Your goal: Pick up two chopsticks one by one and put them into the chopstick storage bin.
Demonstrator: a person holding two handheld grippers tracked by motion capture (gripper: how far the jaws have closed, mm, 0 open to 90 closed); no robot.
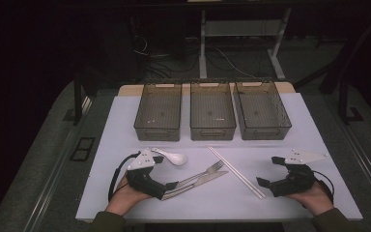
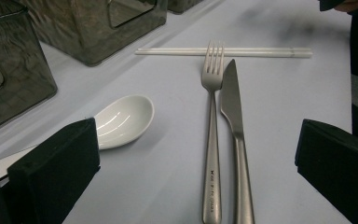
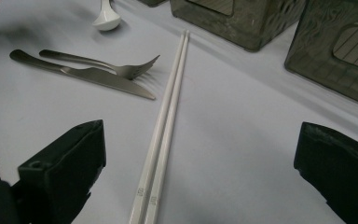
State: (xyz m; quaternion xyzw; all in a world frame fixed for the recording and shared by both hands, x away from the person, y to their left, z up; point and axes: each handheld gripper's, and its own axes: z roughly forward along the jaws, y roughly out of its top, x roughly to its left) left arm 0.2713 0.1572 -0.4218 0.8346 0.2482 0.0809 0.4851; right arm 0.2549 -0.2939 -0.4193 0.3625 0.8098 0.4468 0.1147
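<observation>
1. Steel cutlery, a fork [image 1: 204, 172] and a knife [image 1: 208, 178], is laid side by side at the table's centre, touching the chopsticks' [image 1: 235, 171] 9 o'clock side.
2. A white spoon [image 1: 172, 156] is seen at 10 o'clock from the fork.
3. The left gripper [image 1: 166, 170] is held with jaws spread wide and nothing gripped; the fork and knife handles lie between them in the left gripper view.
4. The right gripper [image 1: 270, 171] is likewise wide apart and empty, the chopsticks running between its jaws.
5. Three smoky plastic bins [image 1: 212, 111] are ranged at 12 o'clock.
</observation>
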